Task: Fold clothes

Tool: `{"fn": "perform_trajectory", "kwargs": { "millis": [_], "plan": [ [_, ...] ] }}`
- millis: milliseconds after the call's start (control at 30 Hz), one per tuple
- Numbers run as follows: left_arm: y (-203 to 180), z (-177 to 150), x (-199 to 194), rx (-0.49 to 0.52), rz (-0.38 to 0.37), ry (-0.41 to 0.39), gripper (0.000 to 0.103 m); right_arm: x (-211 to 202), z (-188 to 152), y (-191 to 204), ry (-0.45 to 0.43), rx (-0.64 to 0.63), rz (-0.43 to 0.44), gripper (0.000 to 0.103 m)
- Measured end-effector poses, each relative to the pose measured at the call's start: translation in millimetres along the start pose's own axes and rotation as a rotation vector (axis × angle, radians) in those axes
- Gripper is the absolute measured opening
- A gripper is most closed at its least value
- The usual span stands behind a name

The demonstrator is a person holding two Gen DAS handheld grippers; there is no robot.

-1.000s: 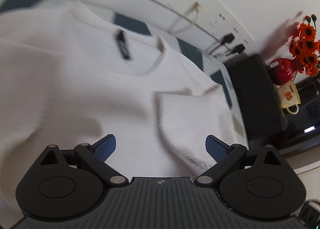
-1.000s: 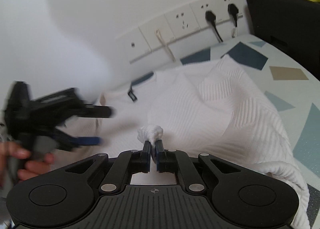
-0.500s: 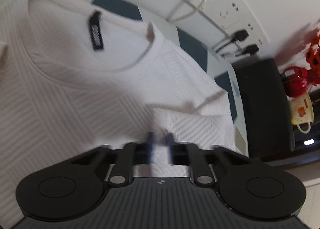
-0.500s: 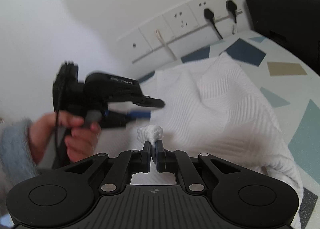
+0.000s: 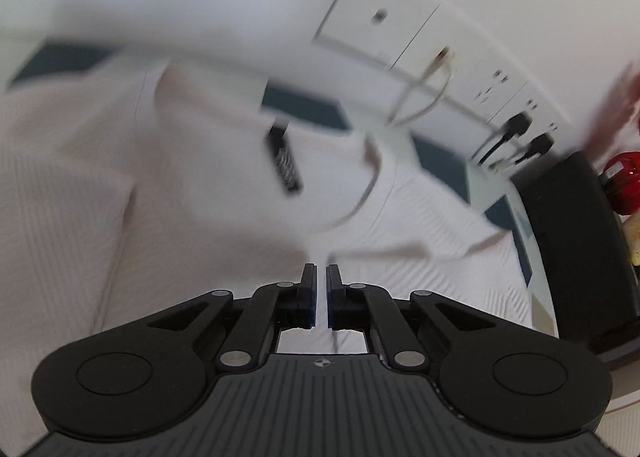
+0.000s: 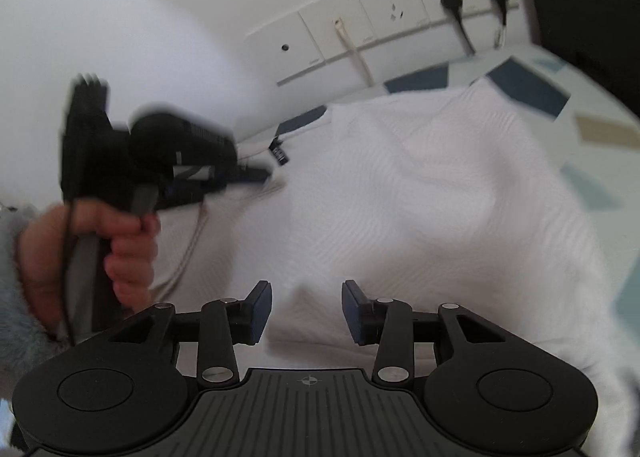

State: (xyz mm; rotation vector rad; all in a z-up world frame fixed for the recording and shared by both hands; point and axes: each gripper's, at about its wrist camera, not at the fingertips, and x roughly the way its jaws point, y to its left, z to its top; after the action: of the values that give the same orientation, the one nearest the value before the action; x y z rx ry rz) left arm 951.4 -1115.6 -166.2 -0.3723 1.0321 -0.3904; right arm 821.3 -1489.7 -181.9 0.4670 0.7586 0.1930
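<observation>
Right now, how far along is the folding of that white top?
Early on. One sleeve already lies folded across the white top. In hand: the left hand-held gripper is shut, seemingly pinching fabric below the collar, while the right hand-held gripper is opening, its pads clear of the cloth. Left: the top still lies spread wide over the patterned table, collar label showing, so the main folds remain.

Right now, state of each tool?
Left tool: shut; white fabric of the sweater shows in the slit between its fingers, looks pinched.
Right tool: jaws opening, pads off the sweater, nothing held.
</observation>
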Motion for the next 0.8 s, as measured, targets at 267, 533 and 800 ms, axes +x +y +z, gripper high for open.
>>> {"fn": "perform_trajectory", "kwargs": {
  "millis": [267, 533, 800],
  "plan": [
    [-16, -21, 5, 0.056, -0.027, 0.016, 0.061, -13, 94, -55, -0.122, -0.039, -0.164, 0.037],
    [-31, -36, 8, 0.138, 0.051, -0.025, 0.006, 106, 133, -65, -0.007, -0.27, -0.412, 0.037],
    [-28, -43, 6, 0.114, 0.059, -0.033, 0.005, 125, 132, -76, 0.006, -0.32, -0.408, 0.005]
  ]
}}
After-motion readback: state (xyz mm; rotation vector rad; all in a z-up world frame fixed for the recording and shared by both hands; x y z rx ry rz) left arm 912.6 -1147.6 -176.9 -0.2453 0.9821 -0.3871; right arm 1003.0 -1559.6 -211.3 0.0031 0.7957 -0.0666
